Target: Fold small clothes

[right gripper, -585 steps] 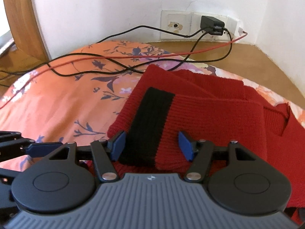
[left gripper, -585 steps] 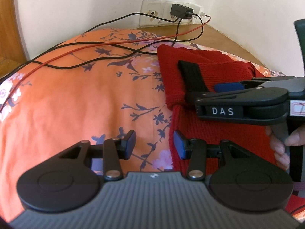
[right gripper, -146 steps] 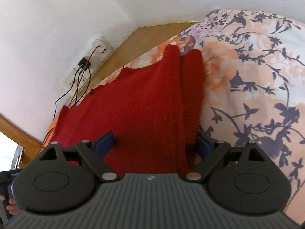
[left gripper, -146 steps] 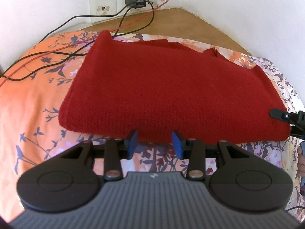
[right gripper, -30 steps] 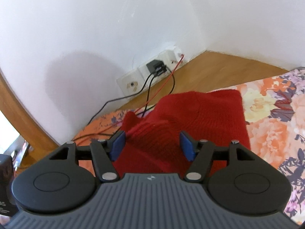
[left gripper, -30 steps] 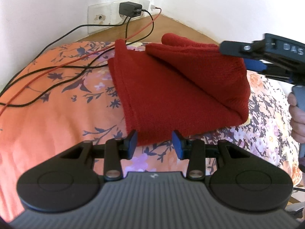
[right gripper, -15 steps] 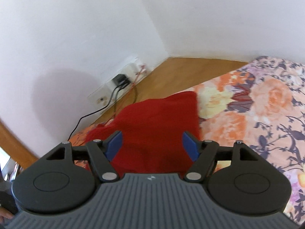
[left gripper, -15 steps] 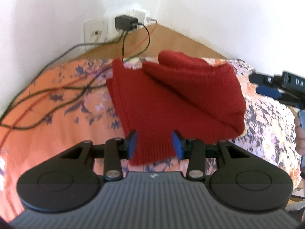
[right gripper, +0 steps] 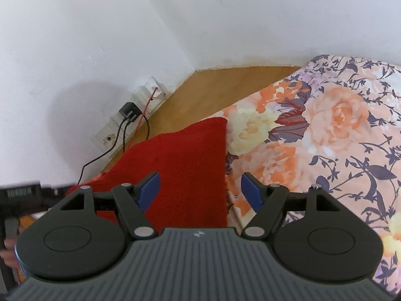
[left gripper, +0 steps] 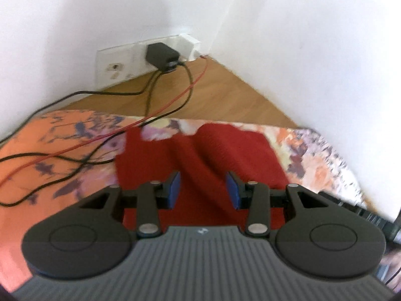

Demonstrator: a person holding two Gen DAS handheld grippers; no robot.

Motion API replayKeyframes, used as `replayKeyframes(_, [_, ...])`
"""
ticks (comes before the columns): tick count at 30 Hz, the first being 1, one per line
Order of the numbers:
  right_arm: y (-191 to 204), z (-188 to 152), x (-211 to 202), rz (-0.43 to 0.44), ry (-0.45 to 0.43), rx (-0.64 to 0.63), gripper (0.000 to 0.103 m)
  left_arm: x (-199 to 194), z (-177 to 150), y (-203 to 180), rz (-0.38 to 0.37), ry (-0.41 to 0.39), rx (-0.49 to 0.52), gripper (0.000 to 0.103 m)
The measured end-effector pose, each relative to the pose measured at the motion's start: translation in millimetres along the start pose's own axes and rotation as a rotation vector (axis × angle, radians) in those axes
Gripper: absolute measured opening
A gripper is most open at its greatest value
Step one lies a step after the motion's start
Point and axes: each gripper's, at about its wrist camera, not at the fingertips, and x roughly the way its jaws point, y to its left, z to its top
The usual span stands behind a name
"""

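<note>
1. The red knitted garment (left gripper: 225, 155) lies folded on the floral bedsheet (right gripper: 338, 130), near the corner of the bed by the wooden floor (left gripper: 220, 92); the blur hides its knit detail, and it may be a small sweater.
2. The left gripper (left gripper: 203, 188) is above the near part of the garment, its blue-padded jaws parted with red cloth showing in the gap; nothing is pinched between them.
3. The right gripper (right gripper: 199, 188) is spread wider, over the garment's right edge, one pad above red knit and the other above the sheet; it holds nothing.
4. In the right wrist view the garment's far corner (right gripper: 218, 123) lies flat and square on the sheet.
5. A black charger (left gripper: 161, 56) sits in the wall socket plate (left gripper: 117, 67); black cables (left gripper: 37, 155) and a red cable (left gripper: 175, 100) trail from it across the sheet, left of the garment.
6. Part of the other hand-held tool shows at the left edge of the right wrist view, blurred.
</note>
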Motion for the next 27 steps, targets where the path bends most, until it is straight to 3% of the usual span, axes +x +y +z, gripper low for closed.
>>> replayKeyframes(2, [-2.7, 1.2, 6.4, 0.004, 0.011, -0.003, 0.077, 11.3, 6.5, -6.1, 0.004, 0.016, -0.019, 0.066])
replayKeyframes(7, [-9.7, 3.1, 16.7, 0.026, 0.034, 0.007, 0.077, 34.9, 13.1, -20.0, 0.041, 0.044, -0.02, 0.066])
replayKeyframes(13, [-19.4, 4.8, 26.3, 0.046, 0.057, 0.029, 0.077, 60.1, 11.9, -23.6, 0.021, 0.093, -0.077, 0.066])
replayKeyframes(20, [-24.1, 5.0, 41.2, 0.009, 0.093, -0.001, 0.077, 79.9, -1.3, -26.0, 0.101, 0.132, -0.056, 0.066])
replayKeyframes(27, [-33.4, 5.1, 55.5, 0.077, 0.12, 0.069, 0.077, 85.5, -9.3, -21.6, 0.066, 0.122, -0.117, 0.066])
